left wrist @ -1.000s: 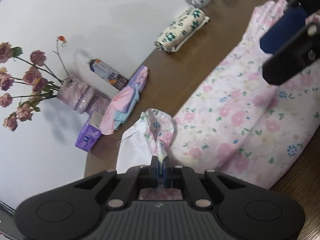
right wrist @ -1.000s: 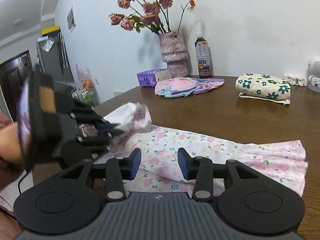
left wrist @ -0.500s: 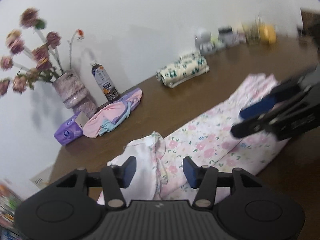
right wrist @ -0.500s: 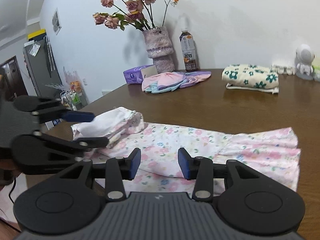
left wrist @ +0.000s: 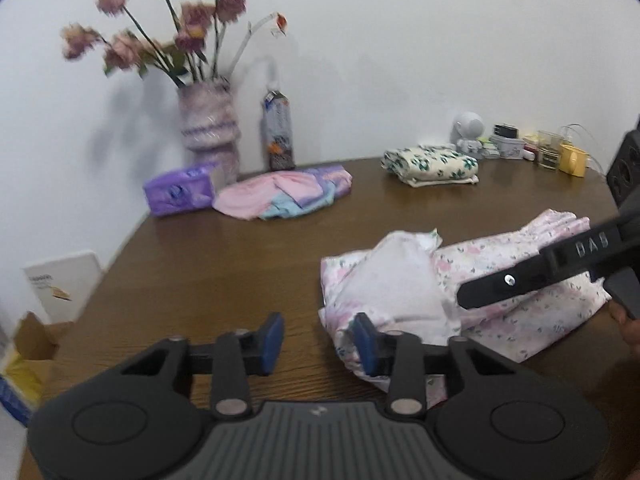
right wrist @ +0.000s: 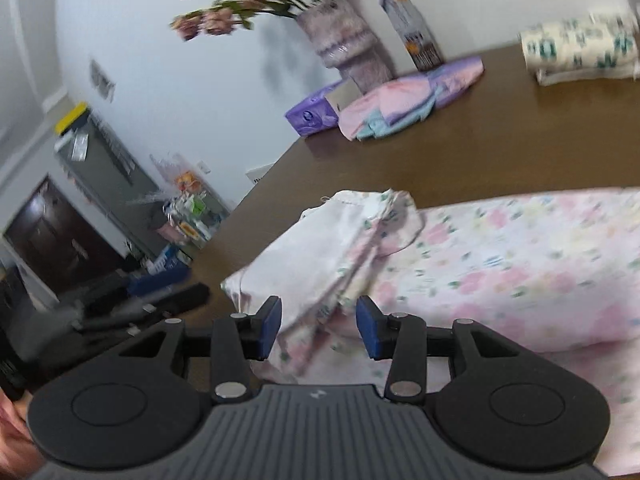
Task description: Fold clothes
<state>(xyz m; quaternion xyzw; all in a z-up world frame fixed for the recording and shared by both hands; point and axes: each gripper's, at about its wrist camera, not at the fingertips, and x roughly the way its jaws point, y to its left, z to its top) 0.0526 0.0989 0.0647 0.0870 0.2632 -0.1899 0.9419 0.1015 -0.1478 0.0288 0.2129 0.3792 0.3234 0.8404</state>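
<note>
Against the white wall at the back of the brown wooden table (left wrist: 208, 264) stands a fuzzy purple vase (left wrist: 208, 128) of pink roses (left wrist: 192, 36), a drink bottle (left wrist: 279, 132) just beside it, and a purple tissue pack (left wrist: 178, 194) in front; farther right sit a small white figurine (left wrist: 469, 130), a yellow mug (left wrist: 572, 159) and small jars, blurred

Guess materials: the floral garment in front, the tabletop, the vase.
Floral garment: thin woven fabric, likely cotton, matte; it creases softly and its folded-over end shows a plain white inside. Tabletop: dark brown wood or wood-look laminate, semi-gloss; grain lines and faint reflections, so I can't tell which. Vase: blurred; a fuzzy pink-purple surface, perhaps a knitted cover.
</note>
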